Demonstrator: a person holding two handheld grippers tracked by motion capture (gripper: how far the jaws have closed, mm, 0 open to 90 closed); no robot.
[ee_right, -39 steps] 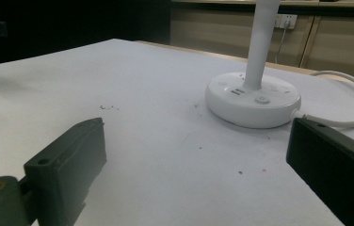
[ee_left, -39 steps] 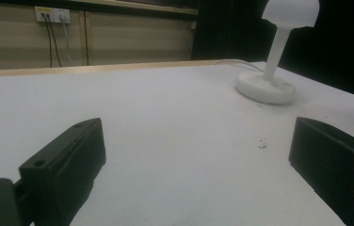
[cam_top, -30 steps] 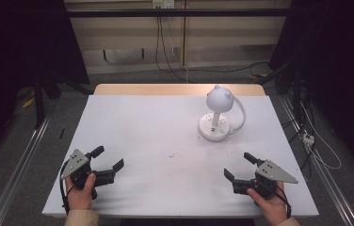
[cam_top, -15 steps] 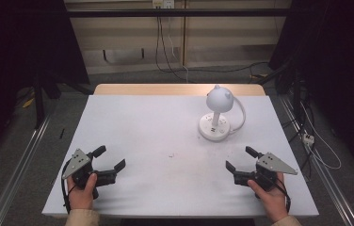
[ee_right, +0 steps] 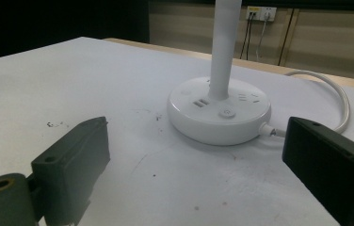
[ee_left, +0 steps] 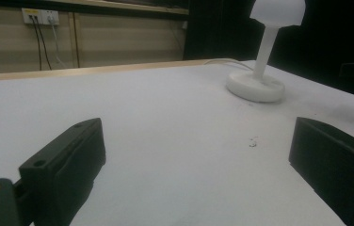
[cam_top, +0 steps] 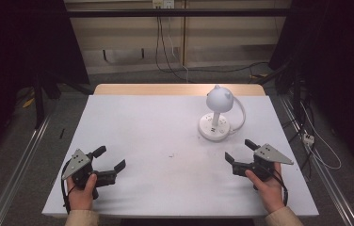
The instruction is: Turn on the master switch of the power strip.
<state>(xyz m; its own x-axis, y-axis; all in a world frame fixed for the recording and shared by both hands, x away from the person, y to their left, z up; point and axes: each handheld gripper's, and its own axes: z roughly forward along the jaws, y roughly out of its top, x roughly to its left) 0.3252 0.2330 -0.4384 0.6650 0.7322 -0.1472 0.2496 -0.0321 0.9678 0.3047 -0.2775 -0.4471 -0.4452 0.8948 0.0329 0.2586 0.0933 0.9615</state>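
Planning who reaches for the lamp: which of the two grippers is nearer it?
The right gripper: it sits just in front of the lamp, its fingers open toward the base; the left gripper lies across the table.

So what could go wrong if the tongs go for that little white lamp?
The lamp is tall with a big round head on a thin stem, so a push from the right tongs, which are nearest and open, could probably tip it. Its white cable loops behind the base and might snag or drag. The round button on the base faces these tongs, so they could press it by mistake.
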